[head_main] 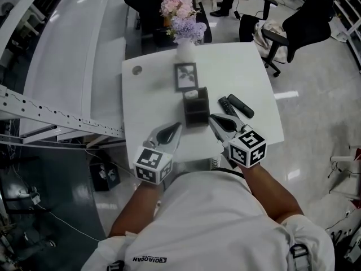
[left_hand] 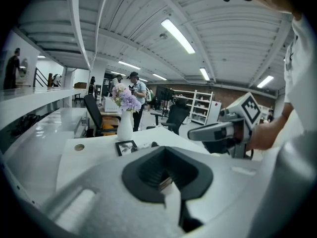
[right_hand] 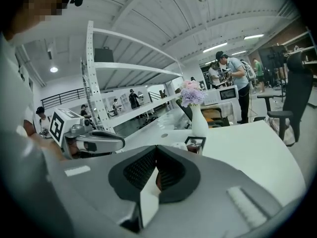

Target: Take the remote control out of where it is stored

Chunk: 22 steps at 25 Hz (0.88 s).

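Observation:
A black desk organiser point(head_main: 196, 110) stands in the middle of the white table point(head_main: 146, 95), with a white item in its far compartment. Two dark remote controls point(head_main: 228, 106) point(head_main: 241, 105) lie flat on the table just right of it. My right gripper point(head_main: 212, 118) is shut and empty, its tips close to the organiser's near right corner. My left gripper point(head_main: 177, 127) is also shut and empty, just off the near left corner. In the gripper views, each one's own pads meet with nothing between them: the left gripper point(left_hand: 166, 175) and the right gripper point(right_hand: 156, 175).
A framed photo point(head_main: 186, 75) and a white vase of flowers point(head_main: 185, 48) stand behind the organiser. A cable hole point(head_main: 137, 70) sits at the far left of the table. Office chairs point(head_main: 307, 18) stand behind and to the right. People stand in the background.

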Tool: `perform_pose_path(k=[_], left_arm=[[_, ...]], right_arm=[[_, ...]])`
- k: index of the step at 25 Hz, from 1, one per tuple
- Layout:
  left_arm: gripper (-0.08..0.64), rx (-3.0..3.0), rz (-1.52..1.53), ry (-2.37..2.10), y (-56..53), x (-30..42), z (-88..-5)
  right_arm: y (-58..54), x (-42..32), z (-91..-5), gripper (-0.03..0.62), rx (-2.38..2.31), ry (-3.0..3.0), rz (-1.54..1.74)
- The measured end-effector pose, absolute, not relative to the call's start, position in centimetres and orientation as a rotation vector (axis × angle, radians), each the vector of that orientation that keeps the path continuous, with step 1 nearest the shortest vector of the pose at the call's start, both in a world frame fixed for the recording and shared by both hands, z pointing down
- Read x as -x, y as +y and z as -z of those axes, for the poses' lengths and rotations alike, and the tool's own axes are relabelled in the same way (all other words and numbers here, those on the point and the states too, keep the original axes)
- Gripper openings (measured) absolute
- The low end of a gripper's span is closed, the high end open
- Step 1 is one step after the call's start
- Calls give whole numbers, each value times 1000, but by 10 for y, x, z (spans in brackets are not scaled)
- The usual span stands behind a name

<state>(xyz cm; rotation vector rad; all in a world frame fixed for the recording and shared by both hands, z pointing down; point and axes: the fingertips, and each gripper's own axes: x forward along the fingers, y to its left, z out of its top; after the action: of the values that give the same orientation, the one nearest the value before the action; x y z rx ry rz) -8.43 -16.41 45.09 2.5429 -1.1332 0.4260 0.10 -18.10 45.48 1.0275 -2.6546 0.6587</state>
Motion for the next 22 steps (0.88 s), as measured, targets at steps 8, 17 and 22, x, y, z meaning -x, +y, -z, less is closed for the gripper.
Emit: perform_pose_path(k=[8, 17, 22], left_arm=[[3, -2535, -372, -1106, -167, 83, -449], [3, -2505, -430, -1126, -173, 90, -461], [3, -2476, -464, -1140, -175, 97, -470]], right_arm=[[-189, -4, -456, 6, -1041, -2632, -616], [-204, 2, -478, 6, -998, -2558, -520], [-221, 10, -499, 54, -932, -2477, -389]])
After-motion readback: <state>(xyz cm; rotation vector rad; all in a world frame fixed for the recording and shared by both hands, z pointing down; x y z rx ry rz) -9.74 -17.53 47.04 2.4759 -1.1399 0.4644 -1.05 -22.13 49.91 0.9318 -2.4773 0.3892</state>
